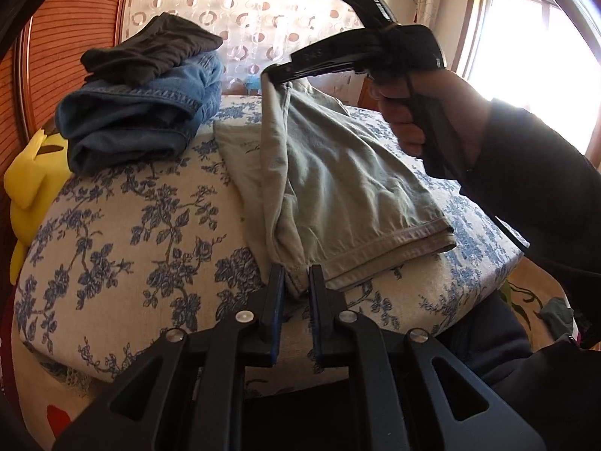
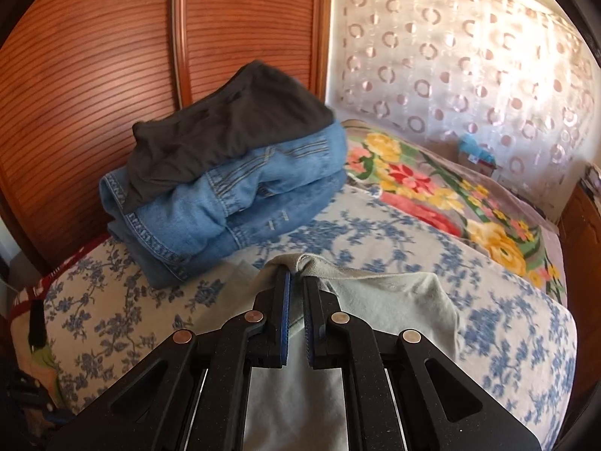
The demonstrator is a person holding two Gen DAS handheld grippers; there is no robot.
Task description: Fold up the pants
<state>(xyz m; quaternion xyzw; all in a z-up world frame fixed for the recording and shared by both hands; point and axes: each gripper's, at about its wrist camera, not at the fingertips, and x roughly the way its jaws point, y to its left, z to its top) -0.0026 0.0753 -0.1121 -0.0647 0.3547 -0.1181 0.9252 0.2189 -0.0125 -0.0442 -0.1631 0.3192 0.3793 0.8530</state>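
Pale grey-green pants [image 1: 338, 188] lie partly folded on the blue-flowered bed cover [image 1: 124, 233]. My left gripper [image 1: 296, 274] is shut on the pants' near edge by the hem. My right gripper [image 1: 276, 73], seen in the left wrist view held by a hand, is shut on the far edge of the pants and lifts it above the bed. In the right wrist view the right gripper [image 2: 296, 276] pinches a bunched fold of the pants [image 2: 390, 297], which drape below it.
A stack of folded blue jeans [image 1: 142, 112] with a dark garment [image 1: 150, 52] on top sits at the bed's far left, also in the right wrist view [image 2: 233, 191]. A yellow plush [image 1: 30, 180] lies left. A flowered blanket [image 2: 450, 203] lies beyond. A wooden slatted wall [image 2: 112, 56] stands behind.
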